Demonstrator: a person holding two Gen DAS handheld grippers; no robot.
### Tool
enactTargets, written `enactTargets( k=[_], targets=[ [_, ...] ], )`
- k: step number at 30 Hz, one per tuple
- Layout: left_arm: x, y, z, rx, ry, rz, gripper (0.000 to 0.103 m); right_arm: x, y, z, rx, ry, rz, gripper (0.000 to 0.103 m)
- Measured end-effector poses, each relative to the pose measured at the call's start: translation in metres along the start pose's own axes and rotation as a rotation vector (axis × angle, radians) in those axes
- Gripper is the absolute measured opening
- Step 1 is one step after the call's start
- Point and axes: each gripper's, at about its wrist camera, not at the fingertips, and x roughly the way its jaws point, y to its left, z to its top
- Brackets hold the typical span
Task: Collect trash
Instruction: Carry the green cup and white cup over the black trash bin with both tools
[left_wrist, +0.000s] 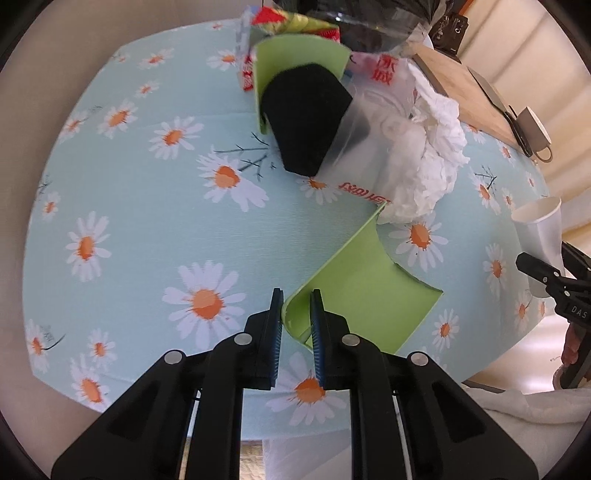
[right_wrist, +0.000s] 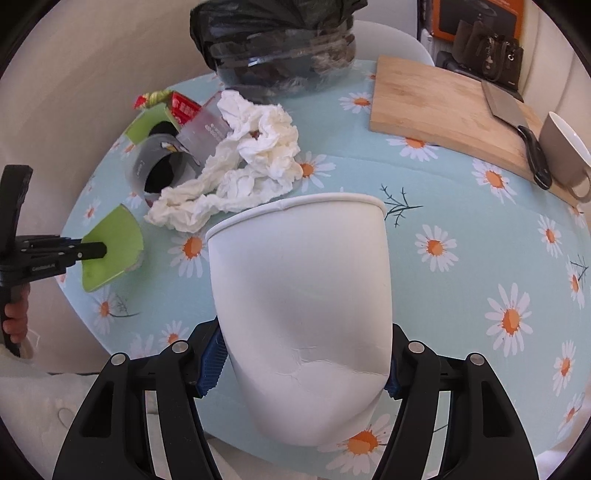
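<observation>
Trash lies scattered over the round table (right_wrist: 461, 229), whose pale blue cloth is printed with daisies. At its far edge stands a clear bin lined with a black bag (right_wrist: 280, 48), and to the right of that a wooden cutting board (right_wrist: 436, 107) carries a cleaver (right_wrist: 513, 122), with a grey mug (right_wrist: 565, 151) at its near corner. My right gripper (right_wrist: 303, 365) fills the foreground of its own view, its blue pads pressed against the sides of a white paper cup (right_wrist: 299, 295) whose wall is creased near the bottom; the cup is tilted with its rim pointing away from me. Beyond the rim sits a heap of crumpled white tissue (right_wrist: 255, 158), touching a clear plastic bag with red lettering (left_wrist: 369, 122). Beside that bag a black object (left_wrist: 306, 118) rests against a piece of green card (left_wrist: 295, 51), near a red and green wrapper (left_wrist: 280, 18). My left gripper (left_wrist: 297, 321) has its jaws nearly together, pinching the curled corner of a second green card scrap (left_wrist: 369, 288), which slants away from the pads toward the tissue; I cannot tell whether its far end touches the cloth. Fingers of my left hand (right_wrist: 14, 317) show around that gripper's handle in the right view.
</observation>
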Motion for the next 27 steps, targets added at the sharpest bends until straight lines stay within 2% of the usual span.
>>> enactTargets(
  k=[12, 27],
  targets=[
    [-0.043, 0.014, 0.016, 0.031, -0.055, 0.140, 0.015, -0.024, 0.005, 0.017, -0.012, -0.059, 0.011, 0.062],
    [-0.081, 0.013, 0.072, 0.059, -0.138, 0.117, 0.015, -0.068, 0.019, 0.091, -0.071, -0.143, -0.031, 0.062]
  ],
)
